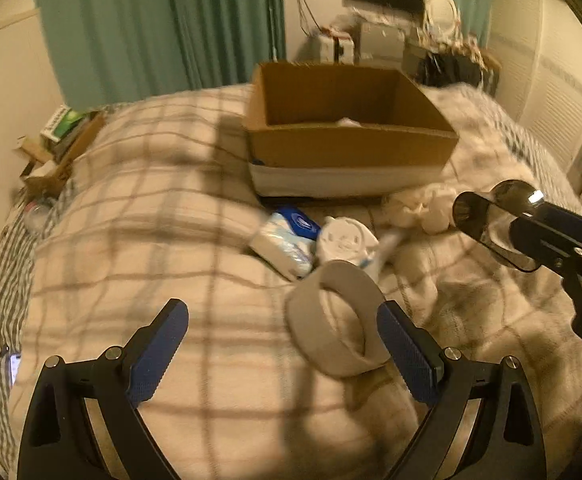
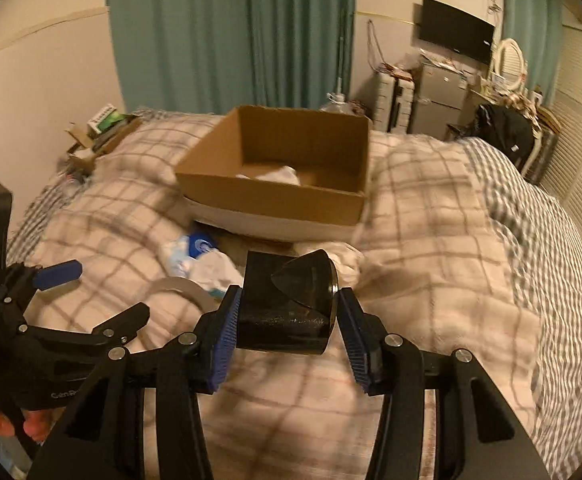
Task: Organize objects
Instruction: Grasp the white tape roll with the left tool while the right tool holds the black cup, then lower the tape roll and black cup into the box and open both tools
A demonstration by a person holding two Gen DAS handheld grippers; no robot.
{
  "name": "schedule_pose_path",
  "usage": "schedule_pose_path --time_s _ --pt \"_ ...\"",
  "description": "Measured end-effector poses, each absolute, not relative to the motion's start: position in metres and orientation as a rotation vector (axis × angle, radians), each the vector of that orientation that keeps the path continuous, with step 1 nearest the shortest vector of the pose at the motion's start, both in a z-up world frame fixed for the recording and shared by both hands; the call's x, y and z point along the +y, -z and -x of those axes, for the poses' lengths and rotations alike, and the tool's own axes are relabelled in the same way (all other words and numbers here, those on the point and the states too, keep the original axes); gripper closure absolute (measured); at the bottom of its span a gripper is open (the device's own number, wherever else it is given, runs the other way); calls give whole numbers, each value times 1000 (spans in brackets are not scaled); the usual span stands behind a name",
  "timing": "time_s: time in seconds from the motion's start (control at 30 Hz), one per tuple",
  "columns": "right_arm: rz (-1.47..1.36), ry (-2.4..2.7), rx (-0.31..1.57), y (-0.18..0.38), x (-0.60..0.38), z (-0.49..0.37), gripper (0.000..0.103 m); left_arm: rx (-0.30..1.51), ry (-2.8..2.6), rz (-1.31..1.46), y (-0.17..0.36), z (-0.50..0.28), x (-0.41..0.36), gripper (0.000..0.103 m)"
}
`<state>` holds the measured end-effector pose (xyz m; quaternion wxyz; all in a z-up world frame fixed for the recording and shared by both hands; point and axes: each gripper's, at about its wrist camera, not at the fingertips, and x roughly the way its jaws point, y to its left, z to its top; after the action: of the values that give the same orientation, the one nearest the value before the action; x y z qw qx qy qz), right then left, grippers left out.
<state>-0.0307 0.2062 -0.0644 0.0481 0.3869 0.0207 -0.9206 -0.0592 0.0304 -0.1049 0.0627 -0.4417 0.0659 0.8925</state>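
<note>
An open cardboard box [image 1: 351, 148] stands on the plaid bed; it also shows in the right wrist view [image 2: 275, 196], with something white inside. My right gripper [image 2: 287, 320] is shut on a dark glossy cylindrical container [image 2: 291, 304], held above the bed; it also shows in the left wrist view [image 1: 495, 224]. My left gripper [image 1: 283, 344] is open just above the blanket, its right finger next to a grey tape roll [image 1: 339, 316]. A blue-and-white wipes pack [image 1: 287, 236] and a white round item [image 1: 347, 240] lie before the box.
Crumpled white tissue [image 1: 419, 208] lies right of the wipes. A phone [image 1: 13, 368] lies at the bed's left edge. Books and boxes [image 1: 59, 136] are stacked at the far left. Green curtains, a small fridge [image 2: 439, 96] and a TV stand behind the bed.
</note>
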Motion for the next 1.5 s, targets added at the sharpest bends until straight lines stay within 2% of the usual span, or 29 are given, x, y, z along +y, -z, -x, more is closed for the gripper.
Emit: schedule_pose_path --time_s 0.07,0.13,0.17,0.23,0.27,0.3,0.37,0.43,0.77,0.97,1.13,1.23,1.37,1.5 --pt "-1192 2806 52 68 211 30 56 229 -2668 1381 117 68 39 8" --pt "-1199 2798 26 71 216 30 56 235 -2642 1431 127 74 40 27" --pt "-1201 2793 18 72 217 31 56 231 -2629 1452 132 76 40 34" --pt "-1204 2789 13 74 217 31 56 221 -2602 1476 138 77 39 60" --pt "-1208 2786 14 75 216 31 56 211 -2589 1469 137 76 39 65" --pt "-1210 2784 15 76 216 31 56 210 -2583 1457 136 74 40 75" --pt "-1210 2786 18 76 215 29 56 236 -2597 1433 133 70 42 84" --pt "-1196 2798 19 73 216 26 56 243 -2615 1415 127 65 42 97" --pt "-1123 2861 40 50 220 2 56 175 -2648 1281 70 43 37 98" --pt "-1015 2887 120 12 218 -2 56 159 -2675 1182 24 56 35 98" --pt "-891 2911 246 -39 213 23 56 255 -2756 1050 -23 94 40 98" --pt "-835 2916 278 -66 213 50 56 239 -2751 1056 -37 132 42 98" --pt "-833 2880 273 -88 213 103 56 201 -2743 1086 -48 185 46 98" --pt "-878 2857 276 -87 211 161 56 210 -2732 1098 -39 232 55 98"
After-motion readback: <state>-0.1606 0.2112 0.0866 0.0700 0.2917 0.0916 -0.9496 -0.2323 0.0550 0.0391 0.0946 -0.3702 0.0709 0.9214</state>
